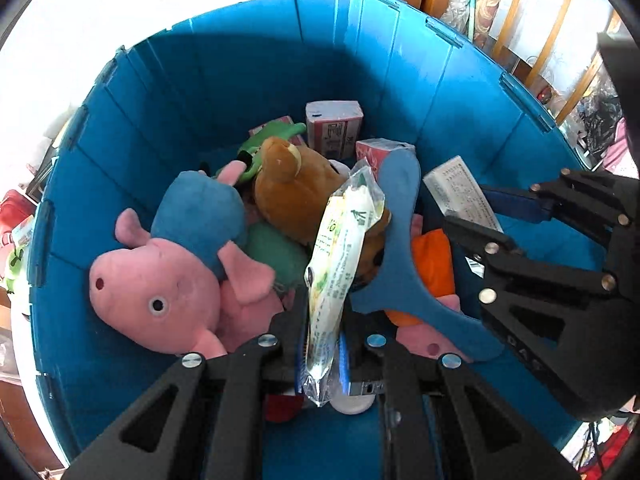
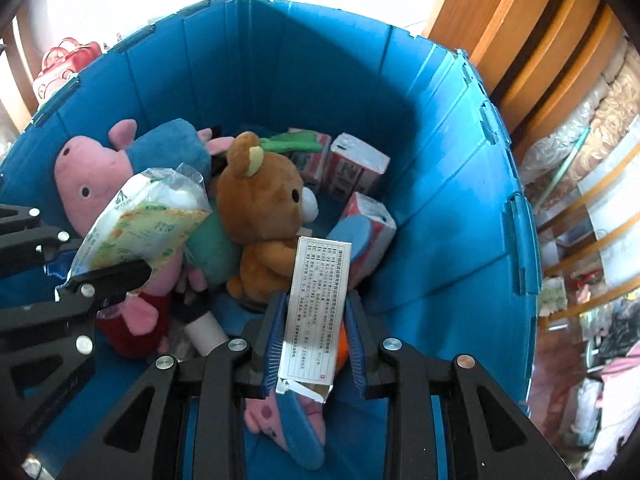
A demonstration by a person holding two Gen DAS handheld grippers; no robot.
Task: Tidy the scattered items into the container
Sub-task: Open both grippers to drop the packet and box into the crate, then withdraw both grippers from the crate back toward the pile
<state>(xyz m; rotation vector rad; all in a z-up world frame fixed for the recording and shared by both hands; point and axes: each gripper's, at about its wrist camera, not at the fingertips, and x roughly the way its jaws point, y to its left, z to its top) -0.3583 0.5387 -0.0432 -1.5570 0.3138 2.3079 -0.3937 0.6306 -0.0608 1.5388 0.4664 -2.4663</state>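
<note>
Blue bin (image 1: 248, 80): already stocked with pig plush (image 1: 160, 280), brown bear (image 2: 264, 208) and cartons. Your left gripper (image 1: 322, 344) has its fingers closed on a tissue pack (image 1: 340, 248); your right gripper (image 2: 314, 320) clamps a printed box (image 2: 316, 300) (both over the bin). Left: release both.

Blue container (image 1: 168, 92); pink pig plush (image 1: 160, 296); brown bear plush (image 2: 264, 208).

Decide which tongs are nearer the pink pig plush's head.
Left. The left tongs, shut on a tissue pack, sit just beside the pig's head; the right tongs, holding a white box, are beyond them.
</note>
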